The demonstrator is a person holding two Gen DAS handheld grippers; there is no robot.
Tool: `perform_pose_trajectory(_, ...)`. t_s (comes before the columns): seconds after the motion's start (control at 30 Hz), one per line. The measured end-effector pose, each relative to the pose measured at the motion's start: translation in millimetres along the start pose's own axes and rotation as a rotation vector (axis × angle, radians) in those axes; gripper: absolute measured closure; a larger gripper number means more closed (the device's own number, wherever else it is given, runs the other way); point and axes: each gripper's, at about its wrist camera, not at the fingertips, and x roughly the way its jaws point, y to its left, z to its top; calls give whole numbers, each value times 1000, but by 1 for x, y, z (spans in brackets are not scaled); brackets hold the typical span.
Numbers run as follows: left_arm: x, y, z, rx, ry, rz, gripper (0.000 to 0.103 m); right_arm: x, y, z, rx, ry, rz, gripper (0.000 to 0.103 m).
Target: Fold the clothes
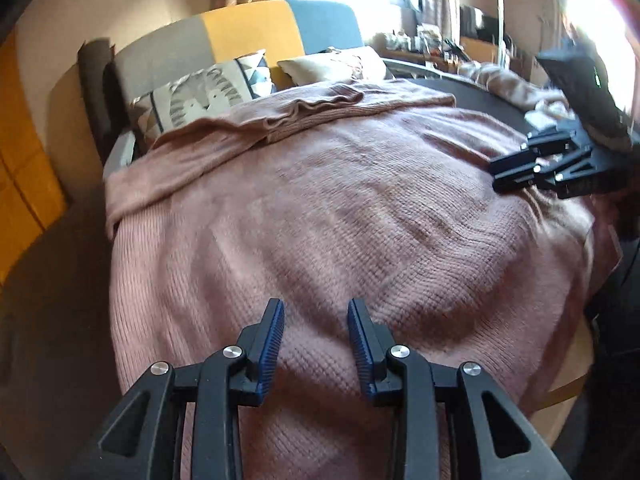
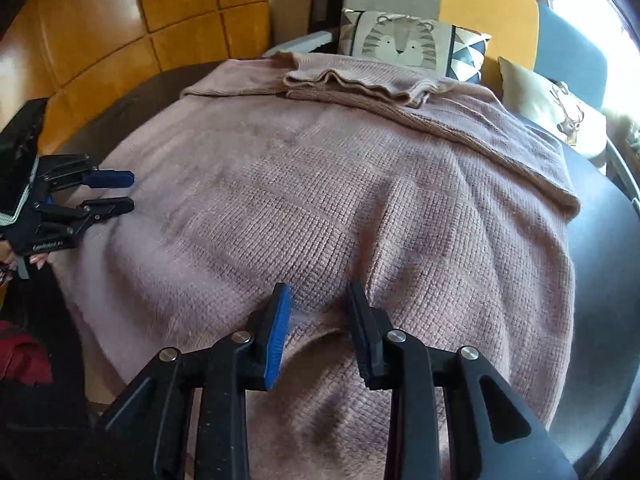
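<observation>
A dusty-pink knitted sweater [image 1: 320, 200] [image 2: 320, 180] lies spread flat over a dark round table [image 2: 600, 260]. Its far part is folded over into a ribbed band [image 2: 360, 80]. My left gripper [image 1: 316, 308] hovers open just over the near edge of the knit, with nothing between its blue pads. The right wrist view shows it at the sweater's left side [image 2: 120, 192]. My right gripper [image 2: 319, 292] also stands open above the knit, and a raised crease [image 2: 384, 216] runs up from near its right finger. In the left wrist view it hangs at the sweater's right edge [image 1: 516, 172].
Behind the table stands a grey, yellow and blue sofa [image 1: 248, 28] with a tiger cushion [image 2: 400, 40] and a deer cushion [image 2: 560, 108]. An orange padded wall [image 2: 120, 20] is at the left. Red cloth [image 2: 20, 356] lies low left. Cluttered shelves [image 1: 440, 48] sit by the bright window.
</observation>
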Motion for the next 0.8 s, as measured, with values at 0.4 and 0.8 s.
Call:
perform_pose_trajectory(0.4,24,-13,34,-117,-4,-52,70,17,55,44,-87,30,51,71)
perform_pose_trajectory(0.8,-10,-27,-6,-112,-59,-30,70,-32,32,-3,-69,-52,21,65)
